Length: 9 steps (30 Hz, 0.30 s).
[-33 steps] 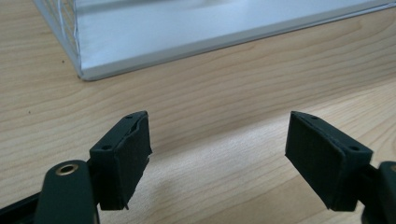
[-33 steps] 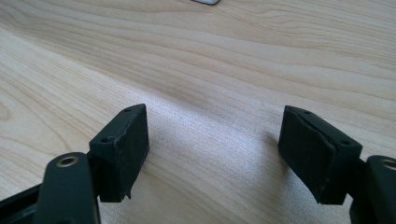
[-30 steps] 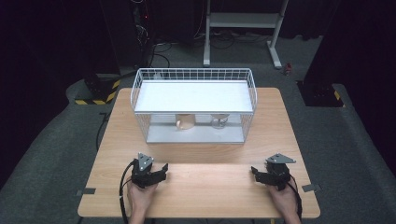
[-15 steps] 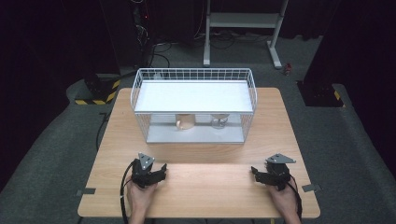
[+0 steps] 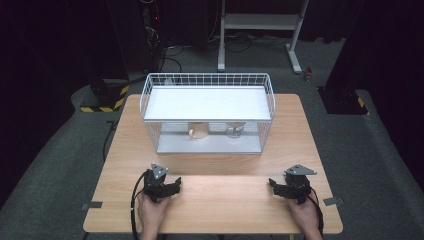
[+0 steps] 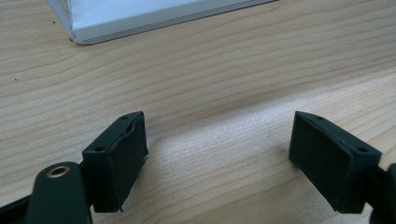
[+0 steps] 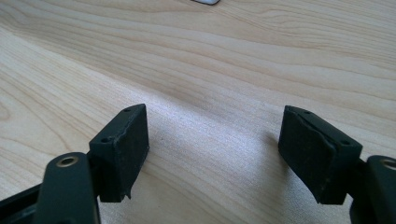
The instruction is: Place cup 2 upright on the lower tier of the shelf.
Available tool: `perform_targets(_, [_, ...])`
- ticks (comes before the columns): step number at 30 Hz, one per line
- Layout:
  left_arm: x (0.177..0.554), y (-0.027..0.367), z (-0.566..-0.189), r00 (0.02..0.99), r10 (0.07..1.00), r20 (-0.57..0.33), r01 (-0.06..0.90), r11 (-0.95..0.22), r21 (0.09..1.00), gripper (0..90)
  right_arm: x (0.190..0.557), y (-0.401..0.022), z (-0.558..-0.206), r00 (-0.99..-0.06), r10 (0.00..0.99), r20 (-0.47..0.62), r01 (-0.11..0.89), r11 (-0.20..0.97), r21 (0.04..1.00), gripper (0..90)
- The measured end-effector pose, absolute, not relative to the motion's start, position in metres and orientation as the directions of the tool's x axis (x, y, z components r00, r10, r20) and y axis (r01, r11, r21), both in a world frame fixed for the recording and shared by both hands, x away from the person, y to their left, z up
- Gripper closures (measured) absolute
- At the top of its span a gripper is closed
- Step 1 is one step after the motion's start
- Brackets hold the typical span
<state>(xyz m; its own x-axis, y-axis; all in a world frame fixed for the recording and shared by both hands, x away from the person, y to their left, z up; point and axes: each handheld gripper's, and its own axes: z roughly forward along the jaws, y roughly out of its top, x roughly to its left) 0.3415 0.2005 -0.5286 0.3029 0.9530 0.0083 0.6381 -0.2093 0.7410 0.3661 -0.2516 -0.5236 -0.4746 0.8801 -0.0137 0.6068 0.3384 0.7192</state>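
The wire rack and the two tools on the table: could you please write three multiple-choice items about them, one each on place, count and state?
1. Where does the white wire rack stand?
A. far half of the table
B. on the floor
C. beside the person's hands

2. How many things stand under the rack's shelf?
A. none
B. two
C. five

3. How are the left tool and the right tool?
A. both open, nothing between the jaws
B. both shut on a cup
C. one open, one shut

Answers: 1 A, it stands beyond both tools; 2 B, a tan thing and a clear thing; 3 A, bare wood shows between the jaws.
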Motion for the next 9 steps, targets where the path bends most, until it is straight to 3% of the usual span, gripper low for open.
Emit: perform_targets(9, [0.3423, 0.1989, -0.5285, 0.3, 0.954, 0.005, 0.647, -0.207, 0.734, 16.5, 0.3661, -0.2516, -0.5236, -0.474, 0.88, -0.014, 0.607, 0.339, 0.719, 24.5])
